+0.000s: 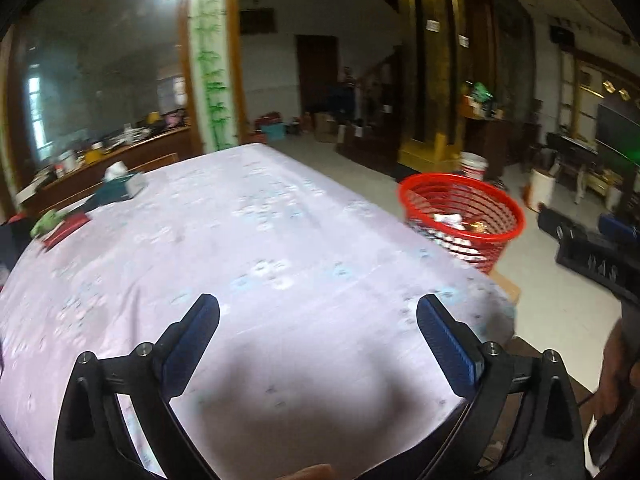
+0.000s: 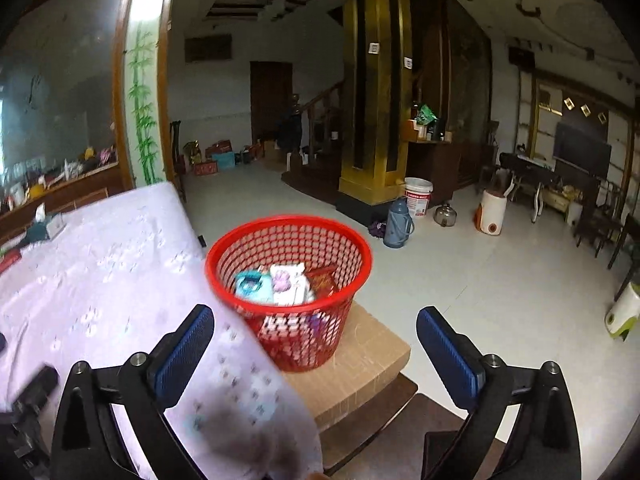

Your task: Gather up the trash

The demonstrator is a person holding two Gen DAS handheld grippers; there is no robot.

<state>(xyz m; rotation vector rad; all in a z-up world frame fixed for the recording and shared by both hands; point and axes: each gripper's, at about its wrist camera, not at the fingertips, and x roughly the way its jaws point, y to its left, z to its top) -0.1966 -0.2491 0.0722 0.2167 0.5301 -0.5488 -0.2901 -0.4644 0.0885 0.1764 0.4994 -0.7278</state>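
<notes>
Both your claws are spread wide and carry nothing: the left claw [image 1: 318, 326] hangs over the desk [image 1: 280, 240] with its pale lilac flowered cloth, and the right claw [image 2: 316, 340] hangs past the desk's corner, facing the red plastic mesh basket [image 2: 289, 280]. The basket stands on a brown cardboard box [image 2: 360, 364] just beside the desk, probably raised there so you can drop things in from desk height. The trash, crumpled packets and wrappers [image 2: 280, 284], lies inside it. The cloth near you looks bare. At the far end sit a teal tissue box [image 1: 120, 189] and a flat red packet [image 1: 66, 229] with something green beside it; whether those count as trash you cannot tell from here.
</notes>
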